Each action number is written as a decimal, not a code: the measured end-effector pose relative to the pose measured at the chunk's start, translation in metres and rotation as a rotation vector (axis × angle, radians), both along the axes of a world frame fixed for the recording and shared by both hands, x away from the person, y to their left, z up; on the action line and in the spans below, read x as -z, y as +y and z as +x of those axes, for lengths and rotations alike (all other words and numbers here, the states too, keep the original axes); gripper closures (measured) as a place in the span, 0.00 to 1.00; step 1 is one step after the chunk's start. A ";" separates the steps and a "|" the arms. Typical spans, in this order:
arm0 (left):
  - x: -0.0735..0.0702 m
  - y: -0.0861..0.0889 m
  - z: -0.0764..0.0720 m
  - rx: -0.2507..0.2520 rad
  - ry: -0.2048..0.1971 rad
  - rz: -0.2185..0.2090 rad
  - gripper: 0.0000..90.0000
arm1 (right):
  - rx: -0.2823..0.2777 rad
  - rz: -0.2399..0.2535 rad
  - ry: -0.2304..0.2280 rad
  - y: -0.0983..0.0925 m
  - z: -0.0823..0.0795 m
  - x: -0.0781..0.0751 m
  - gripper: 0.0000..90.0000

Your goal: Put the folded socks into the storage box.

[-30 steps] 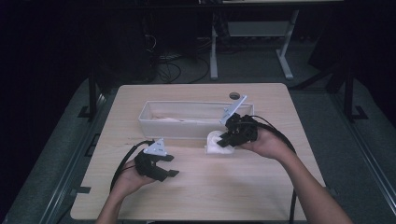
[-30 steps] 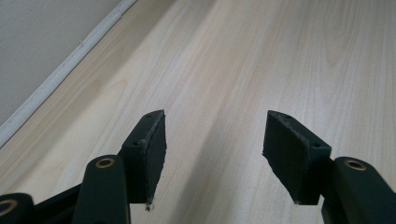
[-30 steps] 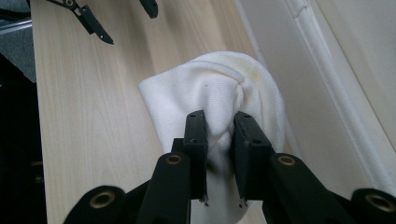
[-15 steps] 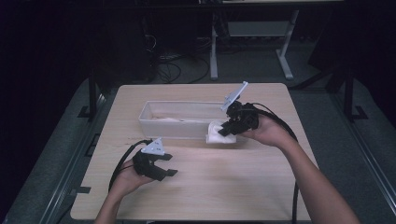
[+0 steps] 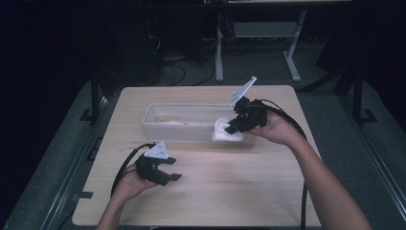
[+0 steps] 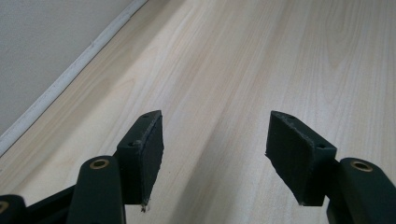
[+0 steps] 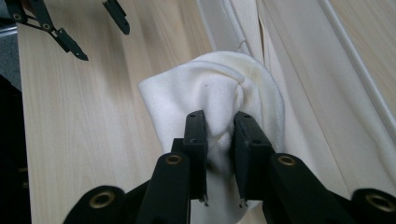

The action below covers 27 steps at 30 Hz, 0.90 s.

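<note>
My right gripper (image 5: 235, 125) (image 7: 219, 135) is shut on a folded white cloth (image 5: 225, 132) (image 7: 210, 100), pinching a fold of it between its pads. The cloth hangs lifted at the near rim of a long white bin (image 5: 158, 128), by the bin's right end. The bin's white wall and rim (image 7: 243, 28) run along the upper right of the right gripper view. My left gripper (image 5: 168, 168) (image 6: 215, 144) rests low over the wooden table (image 5: 230, 187) near the front left, jaws wide apart with bare wood between the pads.
Something pale lies inside the bin (image 5: 172, 120). The left gripper's jaws (image 7: 70, 28) show in the top left corner of the right gripper view. Cables trail from both grippers toward the table's near edge. A dark floor and desk legs (image 5: 219, 52) lie beyond the table.
My right gripper has lifted the cloth off the table and carried it back toward the bin's near rim. The left gripper has stayed in place.
</note>
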State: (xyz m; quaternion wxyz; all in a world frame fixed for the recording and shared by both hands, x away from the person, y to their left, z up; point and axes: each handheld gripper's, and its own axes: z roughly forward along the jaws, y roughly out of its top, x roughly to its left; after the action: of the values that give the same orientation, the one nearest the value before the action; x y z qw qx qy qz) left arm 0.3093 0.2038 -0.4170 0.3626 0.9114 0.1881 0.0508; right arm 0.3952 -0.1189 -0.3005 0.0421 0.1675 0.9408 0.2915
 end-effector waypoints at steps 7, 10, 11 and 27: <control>0.000 0.001 0.000 -0.001 0.000 -0.002 0.40 | 0.012 -0.010 -0.010 -0.002 0.006 -0.006 0.85; -0.001 0.002 0.000 0.000 -0.001 -0.004 0.40 | 0.021 -0.004 -0.007 -0.004 0.011 -0.006 0.85; -0.001 0.002 -0.001 0.001 -0.002 -0.002 0.40 | 0.023 -0.006 -0.003 -0.005 0.012 -0.006 0.85; -0.002 0.005 -0.001 -0.004 -0.005 -0.010 0.40 | 0.075 -0.054 0.001 -0.016 0.035 -0.006 0.85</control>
State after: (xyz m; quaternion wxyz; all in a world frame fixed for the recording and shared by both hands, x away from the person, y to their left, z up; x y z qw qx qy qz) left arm 0.3083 0.2090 -0.4146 0.3674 0.9091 0.1893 0.0530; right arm 0.4305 -0.1353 -0.2949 0.0569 0.2016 0.9415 0.2641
